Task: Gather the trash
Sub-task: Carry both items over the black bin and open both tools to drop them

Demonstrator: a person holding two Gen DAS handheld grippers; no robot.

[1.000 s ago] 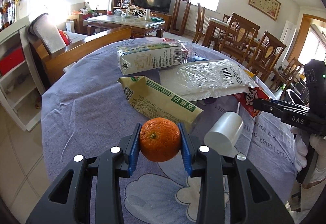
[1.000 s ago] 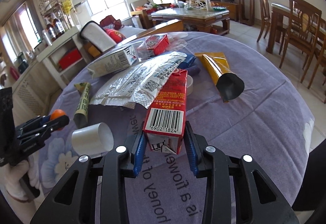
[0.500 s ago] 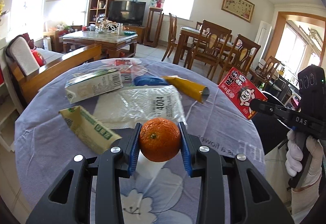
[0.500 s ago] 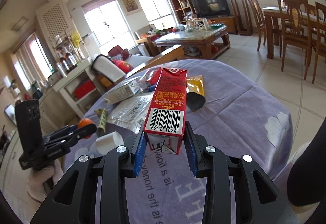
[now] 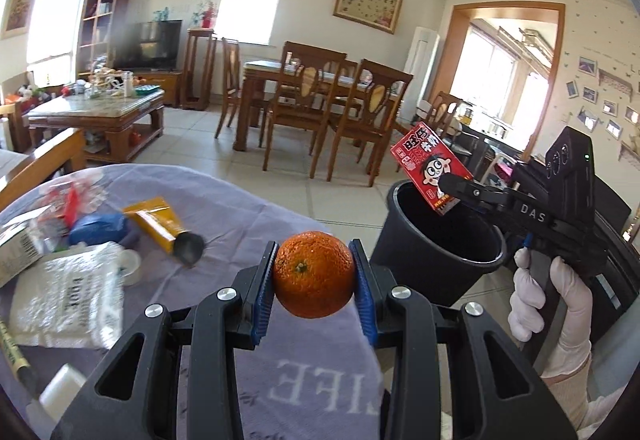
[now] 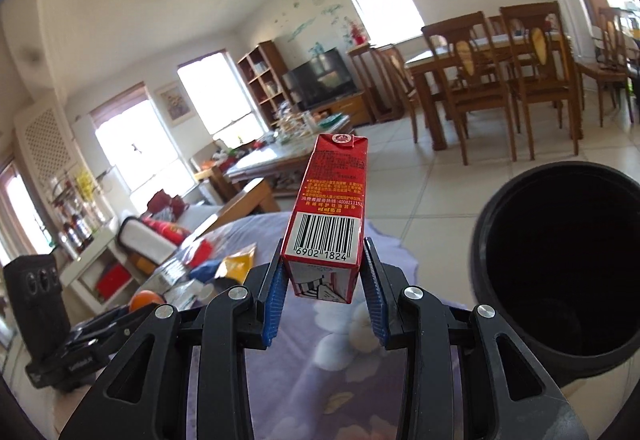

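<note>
My left gripper (image 5: 314, 276) is shut on an orange (image 5: 313, 274) above the right edge of the purple-clothed table (image 5: 248, 216). My right gripper (image 6: 325, 282) is shut on a red drink carton (image 6: 330, 214), held upright. In the left wrist view that red carton (image 5: 430, 165) hangs over the far rim of a black trash bin (image 5: 436, 244), with a white-gloved hand (image 5: 560, 304) on the right tool's handle. In the right wrist view the bin (image 6: 560, 260) gapes at the right, beside the table, and the orange (image 6: 145, 298) shows low at the left.
Trash lies on the table's left part: a yellow tube (image 5: 162, 226), a blue packet (image 5: 98, 228), a silver foil bag (image 5: 68, 296), a white carton (image 5: 18, 252) and a white cup (image 5: 60, 394). Wooden dining chairs (image 5: 316, 108) and a coffee table (image 5: 96, 116) stand beyond on the tiled floor.
Both grippers have swung to the right and risen, away from the trash pile towards the table's edge. The black bin has come into view. The orange and the red carton stay gripped.
</note>
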